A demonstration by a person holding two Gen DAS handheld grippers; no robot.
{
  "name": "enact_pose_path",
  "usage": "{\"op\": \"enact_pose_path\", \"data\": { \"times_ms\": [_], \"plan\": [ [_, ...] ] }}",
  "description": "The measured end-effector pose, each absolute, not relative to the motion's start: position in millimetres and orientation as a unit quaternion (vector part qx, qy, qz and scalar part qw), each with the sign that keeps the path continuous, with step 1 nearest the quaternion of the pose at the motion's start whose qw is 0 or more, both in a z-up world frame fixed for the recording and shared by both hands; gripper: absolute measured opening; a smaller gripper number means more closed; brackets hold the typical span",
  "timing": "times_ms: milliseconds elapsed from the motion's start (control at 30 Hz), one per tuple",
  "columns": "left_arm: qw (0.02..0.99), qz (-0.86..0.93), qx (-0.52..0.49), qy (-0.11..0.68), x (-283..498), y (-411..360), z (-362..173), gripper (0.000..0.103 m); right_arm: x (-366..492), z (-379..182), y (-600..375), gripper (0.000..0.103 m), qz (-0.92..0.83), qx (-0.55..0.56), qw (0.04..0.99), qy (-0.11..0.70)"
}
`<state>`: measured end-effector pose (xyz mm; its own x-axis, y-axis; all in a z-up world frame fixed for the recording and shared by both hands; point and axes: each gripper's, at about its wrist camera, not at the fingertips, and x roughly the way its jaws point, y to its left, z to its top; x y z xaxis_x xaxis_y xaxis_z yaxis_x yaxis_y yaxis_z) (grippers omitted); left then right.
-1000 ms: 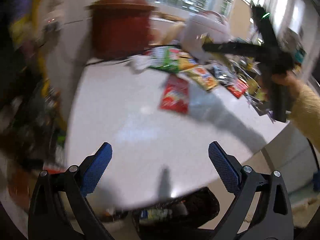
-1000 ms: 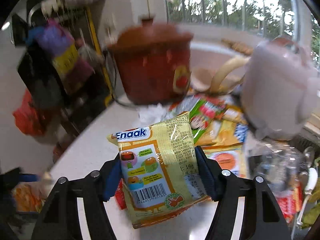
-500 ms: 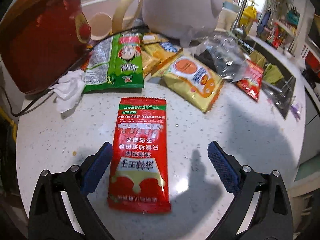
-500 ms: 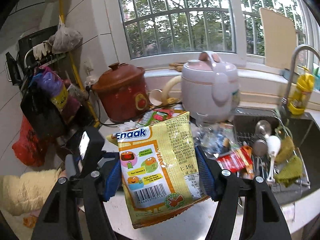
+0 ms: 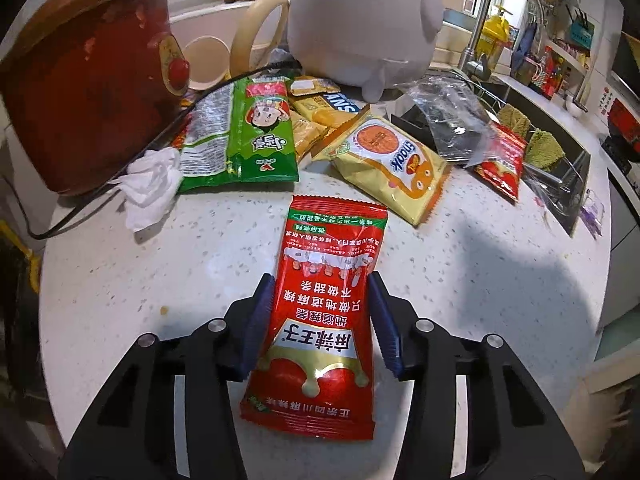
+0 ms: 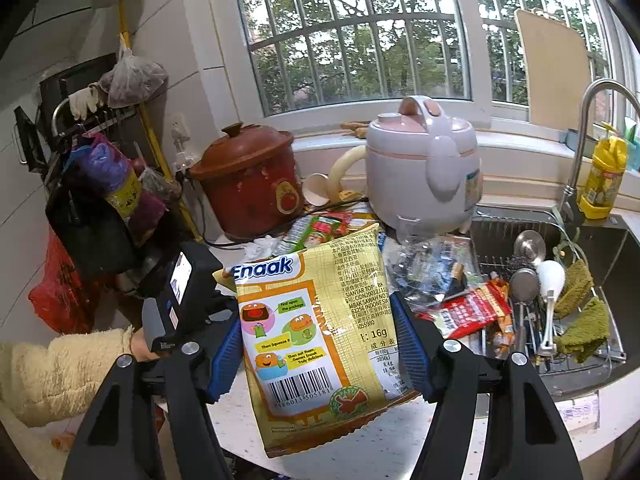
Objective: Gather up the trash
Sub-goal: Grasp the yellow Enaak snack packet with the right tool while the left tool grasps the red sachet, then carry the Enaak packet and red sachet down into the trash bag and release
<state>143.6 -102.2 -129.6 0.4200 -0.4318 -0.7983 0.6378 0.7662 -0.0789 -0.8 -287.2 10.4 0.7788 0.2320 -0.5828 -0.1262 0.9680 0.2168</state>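
A red snack packet (image 5: 324,320) lies flat on the white speckled counter (image 5: 160,280). My left gripper (image 5: 320,286) straddles its middle, jaws closing, and the blue pads (image 5: 260,320) touch its two long edges. In the right wrist view my right gripper (image 6: 320,344) is shut on a yellow Enaak packet (image 6: 316,320), held upright above the counter's near edge. The left gripper's body (image 6: 184,292) shows there too, in a hand with a cream fleece sleeve (image 6: 60,372).
Several more wrappers lie behind: a green packet (image 5: 248,136), a yellow one (image 5: 388,164), a crumpled tissue (image 5: 150,184), a clear plastic bag (image 5: 452,120). A brown clay pot (image 5: 88,80) and a pink rice cooker (image 5: 360,20) stand at the back. A sink (image 6: 560,300) is on the right.
My left gripper swung in over the counter and came down on the red packet, then its jaws closed from wide apart onto the packet's edges. The right gripper drew back with the yellow packet.
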Motion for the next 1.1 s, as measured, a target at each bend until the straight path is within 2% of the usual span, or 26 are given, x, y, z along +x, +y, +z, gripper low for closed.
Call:
{"op": "enact_pose_path", "data": {
  "times_ms": [267, 400, 567, 733, 867, 1100],
  "plan": [
    [0.856, -0.279, 0.104, 0.422, 100, -60, -85, 0.046, -13, 12, -261, 0.066, 0.126, 0.076, 0.937, 0.317],
    [0.867, -0.225, 0.132, 0.425, 50, -30, -64, 0.046, -35, 11, -244, 0.066, 0.148, 0.066, 0.931, 0.328],
    [0.853, -0.228, 0.121, 0.454, -26, 9, -62, 0.046, -76, -5, -226, 0.066, 0.169, 0.062, 0.909, 0.376],
    [0.807, -0.245, 0.111, 0.525, -95, 31, -103, 0.046, -119, -53, -211, 0.066, 0.179, 0.076, 0.864, 0.464],
    [0.770, -0.263, 0.119, 0.570, -126, 32, -154, 0.046, -141, -113, -201, 0.066, 0.170, 0.085, 0.829, 0.526],
    [0.714, -0.255, 0.074, 0.647, -119, 24, -294, 0.046, -145, -241, -187, 0.066, 0.152, 0.062, 0.787, 0.594]
  ]
}}
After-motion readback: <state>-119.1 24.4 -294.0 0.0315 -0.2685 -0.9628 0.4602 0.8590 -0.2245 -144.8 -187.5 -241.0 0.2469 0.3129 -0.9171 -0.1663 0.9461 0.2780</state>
